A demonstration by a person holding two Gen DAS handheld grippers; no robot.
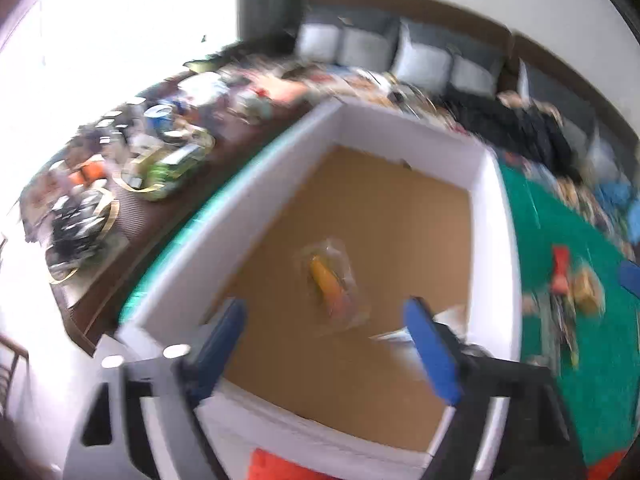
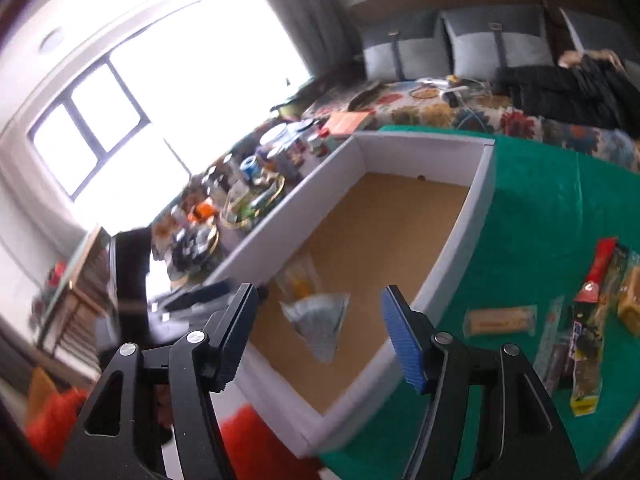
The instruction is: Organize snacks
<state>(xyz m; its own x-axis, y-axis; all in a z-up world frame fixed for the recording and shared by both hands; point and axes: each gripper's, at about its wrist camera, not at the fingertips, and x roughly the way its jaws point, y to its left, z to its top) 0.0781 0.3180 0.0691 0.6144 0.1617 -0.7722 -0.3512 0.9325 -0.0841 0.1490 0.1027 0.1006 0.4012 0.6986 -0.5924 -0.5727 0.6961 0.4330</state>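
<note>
A white box (image 1: pixel 494 216) with a brown cardboard floor sits on the green tablecloth; it also shows in the right wrist view (image 2: pixel 476 204). Inside lies a clear packet with an orange snack (image 1: pixel 330 284), seen in the right wrist view too (image 2: pixel 300 276), and a silvery clear packet (image 2: pixel 320 320). My left gripper (image 1: pixel 328 344) is open and empty above the box's near end. My right gripper (image 2: pixel 320 332) is open and empty over the box's near corner. Several snack packets lie on the green cloth to the right: a tan bar (image 2: pixel 500 320), a red packet (image 2: pixel 598 272) and a dark long packet (image 2: pixel 586 356).
A dark side table (image 1: pixel 132 184) crowded with plates, cans and wrappers runs along the box's left side. A sofa with grey cushions (image 2: pixel 496 44) and dark clothing stands behind. A bright window is at the left. Something red (image 2: pixel 256 440) lies below the box's near edge.
</note>
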